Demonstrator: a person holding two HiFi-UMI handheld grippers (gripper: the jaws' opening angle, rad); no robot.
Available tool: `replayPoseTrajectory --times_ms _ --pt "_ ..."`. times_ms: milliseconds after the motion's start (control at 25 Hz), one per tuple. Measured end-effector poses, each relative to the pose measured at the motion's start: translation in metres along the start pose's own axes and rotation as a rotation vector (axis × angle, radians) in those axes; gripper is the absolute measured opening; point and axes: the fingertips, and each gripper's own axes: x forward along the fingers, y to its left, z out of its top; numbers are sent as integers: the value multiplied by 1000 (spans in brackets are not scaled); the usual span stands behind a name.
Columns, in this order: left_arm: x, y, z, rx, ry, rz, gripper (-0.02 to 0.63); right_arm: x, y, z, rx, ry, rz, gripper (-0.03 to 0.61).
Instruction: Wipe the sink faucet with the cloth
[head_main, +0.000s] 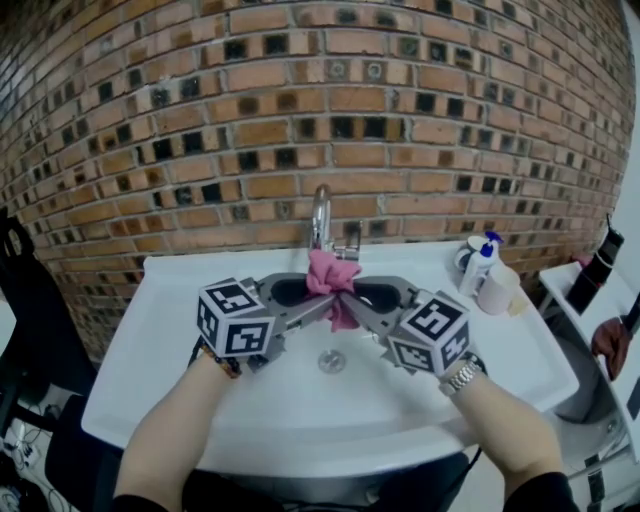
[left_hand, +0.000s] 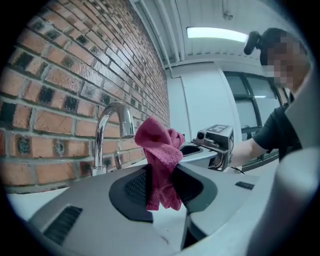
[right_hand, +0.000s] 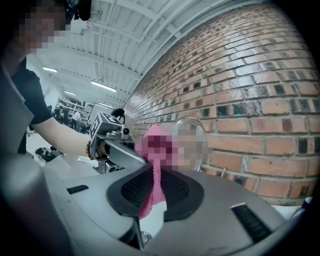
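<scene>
1. Your right gripper (right_hand: 158, 180) has its jaws closed on the pink cloth (right_hand: 150, 200), which runs as a narrow strip between the black pads (right_hand: 132, 187).
2. Beyond the pads the cloth bunches up, just in front of the faucet (right_hand: 192, 121) and its curved spout.
3. From the left, your left gripper (right_hand: 137, 156) reaches in, its tips at that bunch, its marker cube (right_hand: 102, 125) further left.
4. The brick wall (right_hand: 260, 100) fills the right side.

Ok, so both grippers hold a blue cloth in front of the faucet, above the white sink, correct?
Not quite: the cloth is pink, not blue, as the head view shows. The rest stands: the left gripper and the right gripper both hold it in front of the faucet, above the white sink.
</scene>
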Motion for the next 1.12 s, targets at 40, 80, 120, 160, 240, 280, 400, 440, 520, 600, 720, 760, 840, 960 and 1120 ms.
replayPoseTrajectory --times_ms 40,80,120,160,240,280,400,440,520,600,720,760,840,960,1120 --pt "-1 -1 1 7 -1 5 120 0 2 1 -6 -4 5 55" --pt "-2 -2 1 14 -2 9 111 0 3 2 -13 -6 9 55" --pt "-3 -2 2 22 -1 13 100 0 4 3 -20 -6 12 55" --pt "-5 -4 2 31 1 18 94 0 6 3 -27 -6 14 57" --pt "-10 -6 5 56 -2 33 81 -1 10 6 -42 -8 9 60" --pt "-12 -7 7 69 -8 43 77 -1 11 8 -51 -13 2 62" --pt "-21 -7 17 105 -36 86 74 -1 12 19 -65 -43 -34 74" --pt "-24 -5 21 116 -47 104 74 -1 12 22 -61 -58 -47 78" --pt "-31 0 30 130 -70 147 74 -2 8 26 -50 -88 -71 78" --pt "-39 8 40 134 -97 194 72 -5 2 31 -31 -114 -99 78" --pt "-48 23 51 150 -116 266 72 -10 -12 37 20 -153 -164 78" --pt "-49 27 54 157 -115 290 72 -11 -17 39 40 -167 -187 78" --pt "-50 34 58 174 -108 329 72 -12 -25 42 79 -194 -231 78" --pt "-46 42 63 200 -89 367 72 -11 -37 47 115 -218 -298 78" --pt "-41 51 69 213 -76 403 71 -9 -52 46 152 -224 -380 77"
